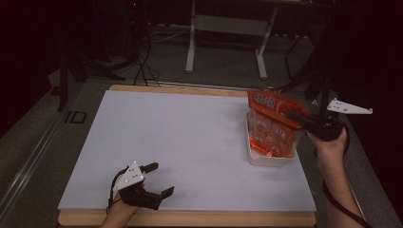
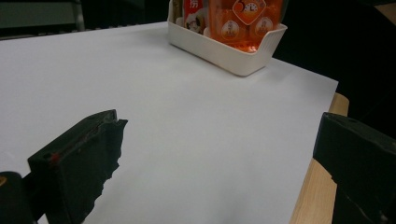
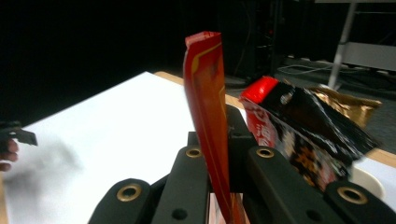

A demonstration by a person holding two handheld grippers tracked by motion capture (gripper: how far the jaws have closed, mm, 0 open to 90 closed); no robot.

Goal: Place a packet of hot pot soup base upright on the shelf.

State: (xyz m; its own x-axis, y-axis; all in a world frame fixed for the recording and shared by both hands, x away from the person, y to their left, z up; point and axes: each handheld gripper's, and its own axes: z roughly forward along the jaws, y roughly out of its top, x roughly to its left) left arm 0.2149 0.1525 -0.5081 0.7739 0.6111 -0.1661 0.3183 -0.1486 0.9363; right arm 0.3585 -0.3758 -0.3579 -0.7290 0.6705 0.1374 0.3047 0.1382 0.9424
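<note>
In the high view, a white sheet (image 1: 190, 142) is seen spread over the wooden desk (image 1: 190, 218). A white tray (image 1: 266, 159) stands at about 3 o'clock on the sheet, near its right edge. An orange snack bag (image 1: 275, 121) is held upright in the tray, its top edge pinched by the right tool (image 1: 297, 116), which is closed on it from the 3 o'clock side. The left tool (image 1: 159, 179) is seen at about 7 o'clock, near the front edge, with its jaws spread wide and nothing between them; it is well apart from the tray.

In the left gripper view, the left tool (image 2: 215, 154) is shown open over bare sheet (image 2: 187, 116), and the tray (image 2: 224, 51) with the bag (image 2: 243, 18) lies far off at 12 o'clock.

In the right gripper view, the bag (image 3: 208, 112) is seen edge-on, clamped between the closed jaws of the right tool (image 3: 219, 163), rising toward 12 o'clock. A dark red-topped packet (image 3: 303, 126) is seen just beside it at 2 o'clock.
</note>
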